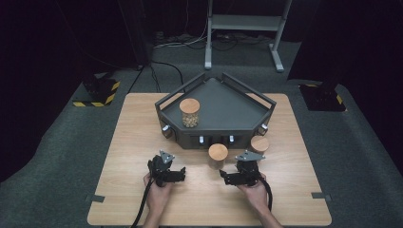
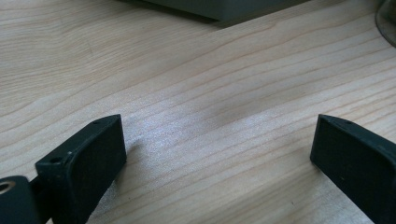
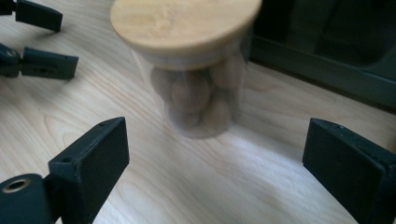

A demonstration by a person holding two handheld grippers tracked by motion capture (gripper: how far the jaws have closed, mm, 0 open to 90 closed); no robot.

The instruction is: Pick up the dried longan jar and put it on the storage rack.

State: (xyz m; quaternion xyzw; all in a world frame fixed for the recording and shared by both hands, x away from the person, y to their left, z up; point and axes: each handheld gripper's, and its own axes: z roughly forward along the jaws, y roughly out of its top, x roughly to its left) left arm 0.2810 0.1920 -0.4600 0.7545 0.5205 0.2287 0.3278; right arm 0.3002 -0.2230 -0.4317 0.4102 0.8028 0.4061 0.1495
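Ahead of the right gripper's (image 3: 215,154) wide-apart jaws, the jar (image 3: 198,70) is blurred, its wooden lid (image 3: 184,21) cut by the top edge; the round brown pieces inside cannot be identified. Beyond the right jaw, the dark tray (image 3: 327,60) is out of focus. Past the left gripper's (image 2: 217,149) right jaw, a glass edge (image 2: 386,21) is cropped at the corner

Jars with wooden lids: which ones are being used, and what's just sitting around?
In use:
- glass jar with wooden lid facing the open right gripper
- dark grey tray

Sitting around:
- open left gripper
- metal stand
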